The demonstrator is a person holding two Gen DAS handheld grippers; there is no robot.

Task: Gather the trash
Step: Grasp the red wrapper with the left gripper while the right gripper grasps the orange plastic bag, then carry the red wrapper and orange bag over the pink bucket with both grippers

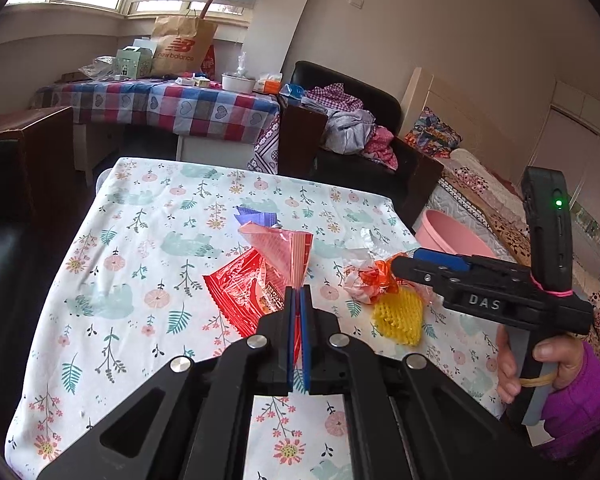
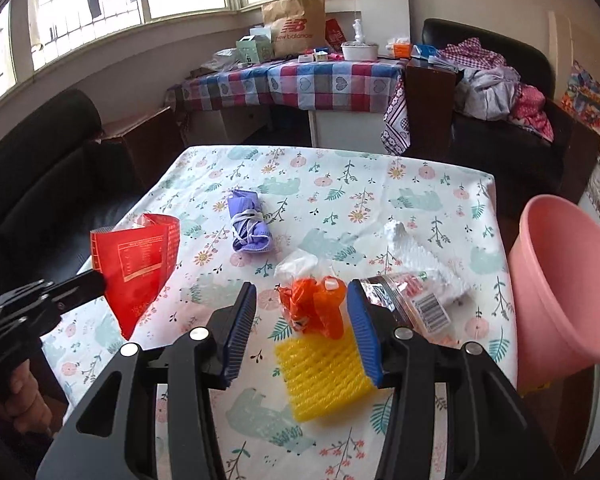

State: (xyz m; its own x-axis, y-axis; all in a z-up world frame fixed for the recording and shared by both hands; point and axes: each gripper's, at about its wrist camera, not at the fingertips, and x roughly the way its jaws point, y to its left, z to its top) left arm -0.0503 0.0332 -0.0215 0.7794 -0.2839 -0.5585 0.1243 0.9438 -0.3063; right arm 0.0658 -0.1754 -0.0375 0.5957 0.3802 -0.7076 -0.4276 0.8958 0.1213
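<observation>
- Left gripper (image 1: 299,296) was clamped tight, blue pads pressed together on the edge of a red snack wrapper (image 1: 256,280), and the right wrist view showed that wrapper (image 2: 140,264) lifted off the cloth, hanging from the jaws at the table's left side
- Right gripper (image 2: 302,316) stood about half open, nothing pinched; the orange plastic scrap (image 2: 316,308) sat between the blue pads (image 2: 364,332) without clear contact, and the yellow foam net (image 2: 324,376) lay just below it on the floral tablecloth (image 2: 420,200)
- A hand (image 1: 540,364) in a purple sleeve gripped the right tool's handle, seen from the left wrist camera
- Just right of the right jaw, a clear wrapper with a barcode (image 2: 424,304) lay against white foam netting (image 2: 416,248)
- Further out, a crumpled white plastic bit (image 2: 300,262), then the rolled purple face mask (image 2: 248,222) nearer the table's middle
- A pink basin (image 2: 568,280) stood off the table's right edge, tilted towards the camera
- Far back, a checked-cloth table (image 2: 300,80) held a brown paper bag (image 2: 296,24), and clothes (image 2: 496,88) lay piled on a black sofa
</observation>
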